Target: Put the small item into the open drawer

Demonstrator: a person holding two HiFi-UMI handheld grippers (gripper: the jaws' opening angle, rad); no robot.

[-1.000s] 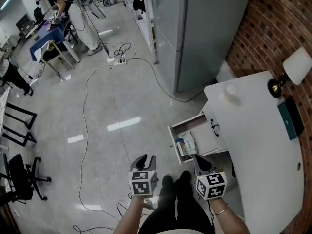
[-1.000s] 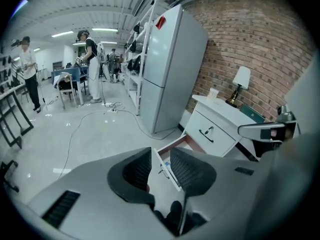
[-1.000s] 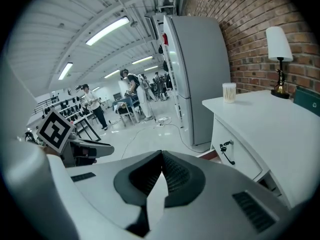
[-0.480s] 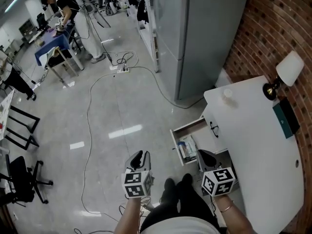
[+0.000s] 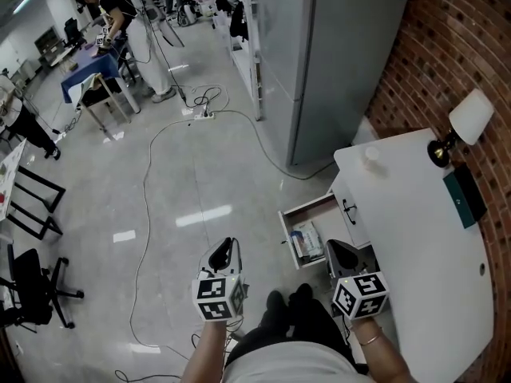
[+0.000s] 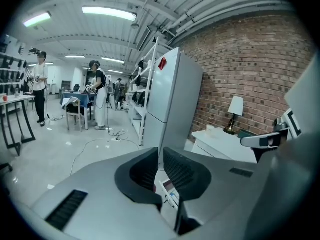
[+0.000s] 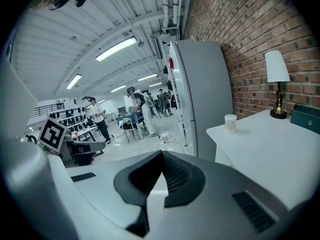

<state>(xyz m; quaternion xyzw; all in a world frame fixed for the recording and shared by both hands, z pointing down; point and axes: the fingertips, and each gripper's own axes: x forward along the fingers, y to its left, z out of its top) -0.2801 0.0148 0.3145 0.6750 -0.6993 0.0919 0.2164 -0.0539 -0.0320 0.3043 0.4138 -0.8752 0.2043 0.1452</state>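
Observation:
The open drawer (image 5: 289, 214) juts out from the white cabinet (image 5: 415, 246) at the right of the head view. A small blue-and-white packet (image 5: 304, 240) lies inside it. My left gripper (image 5: 224, 254) hangs over the floor to the left of the drawer, its jaws shut with nothing between them. My right gripper (image 5: 342, 255) is just below the drawer's near corner, its jaws also shut and empty. In the left gripper view the left gripper (image 6: 161, 156) points toward the drawer, and part of the packet (image 6: 169, 188) shows under the jaws.
On the cabinet top stand a small white cup (image 5: 372, 155), a lamp (image 5: 467, 118) and a teal book (image 5: 461, 196). A grey fridge (image 5: 335, 46) stands beyond the cabinet. Cables (image 5: 148, 182) trail over the floor. A black chair (image 5: 36, 286) is at the left. People stand far off.
The left gripper's jaws have closed from wide apart to together. Both grippers have drifted slightly lower in the head view, the left one a little to the left.

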